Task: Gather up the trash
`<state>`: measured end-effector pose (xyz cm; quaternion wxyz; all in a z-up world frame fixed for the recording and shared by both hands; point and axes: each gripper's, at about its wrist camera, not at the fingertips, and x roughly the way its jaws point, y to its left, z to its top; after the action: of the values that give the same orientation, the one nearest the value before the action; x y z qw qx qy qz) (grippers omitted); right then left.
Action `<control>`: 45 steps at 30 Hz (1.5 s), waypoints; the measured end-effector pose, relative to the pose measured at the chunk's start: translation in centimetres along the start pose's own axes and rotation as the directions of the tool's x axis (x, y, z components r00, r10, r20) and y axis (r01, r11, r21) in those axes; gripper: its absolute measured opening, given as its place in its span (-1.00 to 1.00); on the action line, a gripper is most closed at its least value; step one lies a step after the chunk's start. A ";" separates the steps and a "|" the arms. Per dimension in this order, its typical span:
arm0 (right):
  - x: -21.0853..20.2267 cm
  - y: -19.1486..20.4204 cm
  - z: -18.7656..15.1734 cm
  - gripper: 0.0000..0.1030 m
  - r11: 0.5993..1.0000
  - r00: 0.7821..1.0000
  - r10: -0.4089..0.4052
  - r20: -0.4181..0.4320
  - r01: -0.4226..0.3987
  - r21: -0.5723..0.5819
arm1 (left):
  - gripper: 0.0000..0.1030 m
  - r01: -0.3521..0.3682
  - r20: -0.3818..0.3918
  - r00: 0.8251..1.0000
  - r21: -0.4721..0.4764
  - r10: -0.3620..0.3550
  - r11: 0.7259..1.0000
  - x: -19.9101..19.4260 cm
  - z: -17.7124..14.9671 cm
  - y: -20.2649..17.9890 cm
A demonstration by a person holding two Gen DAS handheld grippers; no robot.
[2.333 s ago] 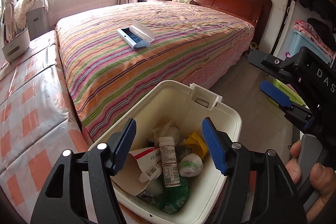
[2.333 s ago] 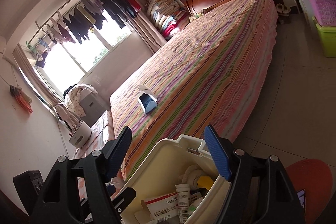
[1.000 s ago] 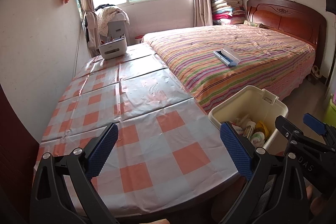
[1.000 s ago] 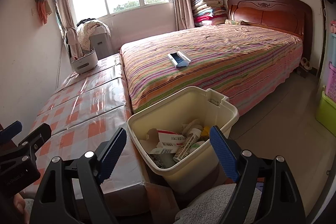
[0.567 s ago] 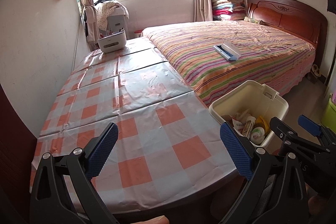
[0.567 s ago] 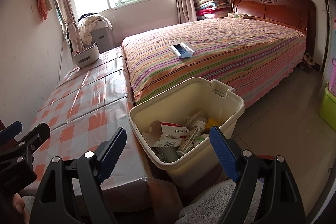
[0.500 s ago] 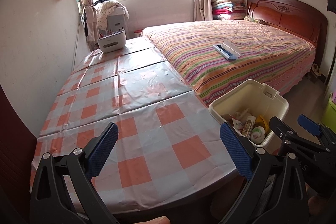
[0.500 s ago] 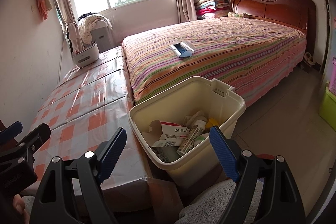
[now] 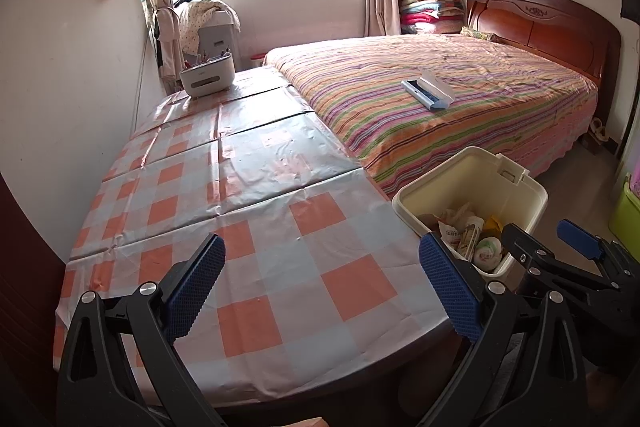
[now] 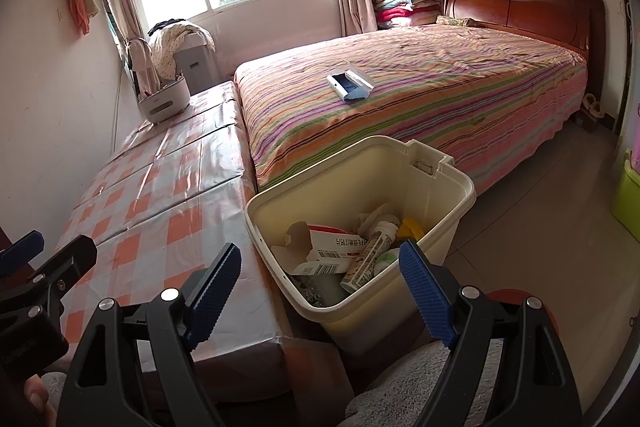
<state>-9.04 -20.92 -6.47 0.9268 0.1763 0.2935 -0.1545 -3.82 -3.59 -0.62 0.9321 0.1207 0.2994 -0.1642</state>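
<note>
A cream trash bin (image 10: 436, 187) stands on the floor between the table and the bed; it also shows in the left wrist view (image 9: 516, 187). It holds a torn cardboard box (image 10: 332, 245), a white bottle (image 10: 370, 255) and other scraps. My left gripper (image 9: 322, 289) is open and empty above the near end of the checked table (image 9: 248, 203). My right gripper (image 10: 320, 287) is open and empty, held just in front of the bin. Each gripper shows at the edge of the other's view.
A striped bed (image 9: 440, 99) with a blue and white case (image 9: 428, 91) lies beyond the bin. A white caddy (image 9: 206, 77) stands at the table's far end. Green and pink storage boxes (image 10: 628, 191) stand on the floor at right.
Both grippers pulled back and up from over the bin about two seconds ago. In the last second they have barely moved; both stay open and empty.
</note>
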 end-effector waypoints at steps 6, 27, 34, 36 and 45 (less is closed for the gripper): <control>0.6 -0.1 -0.1 0.54 1.000 1.000 0.003 -0.012 -0.003 0.004 | 0.87 0.002 -0.007 1.000 0.002 -0.002 1.000 0.2 0.0 -0.2; 1.5 -1.7 -0.2 0.54 0.999 0.999 -0.004 -0.032 0.005 0.038 | 0.87 0.033 -0.046 0.999 0.054 -0.030 0.998 1.0 -0.1 -2.7; 1.5 -2.2 -0.3 0.54 0.999 0.999 -0.005 -0.036 0.006 0.045 | 0.87 0.038 -0.045 0.998 0.084 -0.034 0.996 0.9 -0.3 -3.8; 1.5 -2.3 -0.3 0.54 0.999 0.999 -0.006 -0.035 0.008 0.047 | 0.87 0.045 -0.044 0.998 0.094 -0.041 0.995 0.9 -0.3 -4.1; 1.4 -2.6 -0.4 0.54 0.999 0.999 -0.008 -0.034 0.010 0.052 | 0.87 0.100 -0.052 0.994 0.069 -0.096 0.993 0.9 -0.5 -3.9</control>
<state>-9.12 -23.35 -8.25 0.9161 0.2017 0.3059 -0.1630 -4.89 -7.25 -2.03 0.9104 0.1430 0.3216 -0.2173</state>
